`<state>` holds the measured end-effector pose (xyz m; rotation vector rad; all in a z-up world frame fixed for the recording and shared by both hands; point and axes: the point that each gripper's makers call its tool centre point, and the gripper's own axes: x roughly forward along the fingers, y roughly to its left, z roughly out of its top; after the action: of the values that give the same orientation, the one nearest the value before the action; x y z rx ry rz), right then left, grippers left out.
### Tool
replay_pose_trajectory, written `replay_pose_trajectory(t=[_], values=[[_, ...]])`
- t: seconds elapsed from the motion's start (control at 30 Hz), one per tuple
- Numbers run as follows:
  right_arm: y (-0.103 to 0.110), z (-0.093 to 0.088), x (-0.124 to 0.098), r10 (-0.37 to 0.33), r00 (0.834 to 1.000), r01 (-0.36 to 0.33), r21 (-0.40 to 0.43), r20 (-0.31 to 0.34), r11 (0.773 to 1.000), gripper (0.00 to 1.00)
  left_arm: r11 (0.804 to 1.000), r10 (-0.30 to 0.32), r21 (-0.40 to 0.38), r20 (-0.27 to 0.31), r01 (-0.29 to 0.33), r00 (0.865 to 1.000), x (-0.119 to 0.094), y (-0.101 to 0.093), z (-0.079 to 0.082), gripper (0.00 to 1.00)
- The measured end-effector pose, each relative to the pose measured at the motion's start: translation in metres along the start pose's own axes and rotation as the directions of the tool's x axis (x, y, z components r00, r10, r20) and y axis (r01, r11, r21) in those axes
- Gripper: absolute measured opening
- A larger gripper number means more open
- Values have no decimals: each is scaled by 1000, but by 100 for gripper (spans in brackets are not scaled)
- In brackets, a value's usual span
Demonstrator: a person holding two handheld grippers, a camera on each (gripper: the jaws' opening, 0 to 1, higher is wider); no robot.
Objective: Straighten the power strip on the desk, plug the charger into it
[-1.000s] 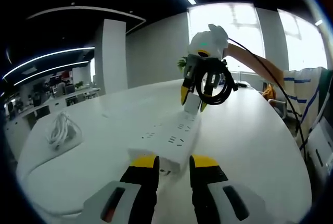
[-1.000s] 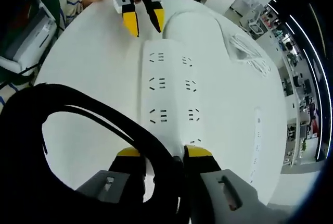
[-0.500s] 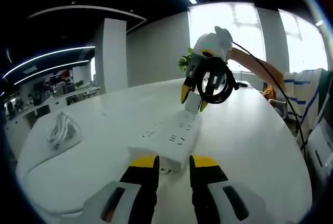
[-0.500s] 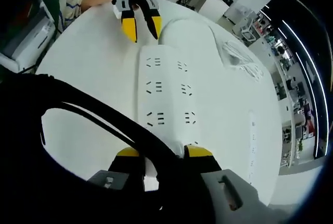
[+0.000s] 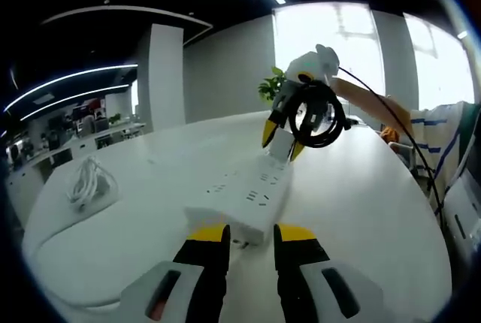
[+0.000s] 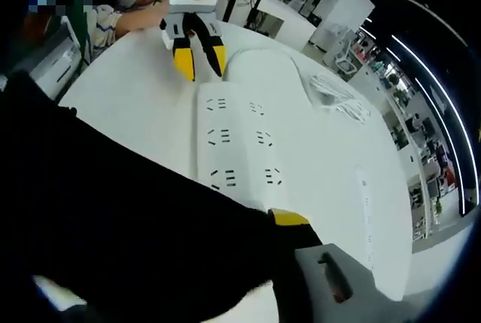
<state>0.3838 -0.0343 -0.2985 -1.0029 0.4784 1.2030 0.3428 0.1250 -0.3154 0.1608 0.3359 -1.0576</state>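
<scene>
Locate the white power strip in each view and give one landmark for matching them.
Left gripper view: the power strip lies centre, just above this view's own jaws, running up toward the right gripper.
Right gripper view: the power strip lies centre, running up toward the left gripper.
Shared landmark: the coiled white cable on the desk.
</scene>
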Motion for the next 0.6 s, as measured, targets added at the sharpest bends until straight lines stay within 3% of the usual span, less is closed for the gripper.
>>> replay_pose_trajectory(t=[0.3,0.6], values=[[-3,3,-3,-48,994,44,38,100,998,30,1000,3,-4,-10,-3,1000,1,3,-2,23],[-3,3,-7,-111,975,89,116,191,989,31,1000,5,-4,-4,-5,1000,-1,4,0,23]])
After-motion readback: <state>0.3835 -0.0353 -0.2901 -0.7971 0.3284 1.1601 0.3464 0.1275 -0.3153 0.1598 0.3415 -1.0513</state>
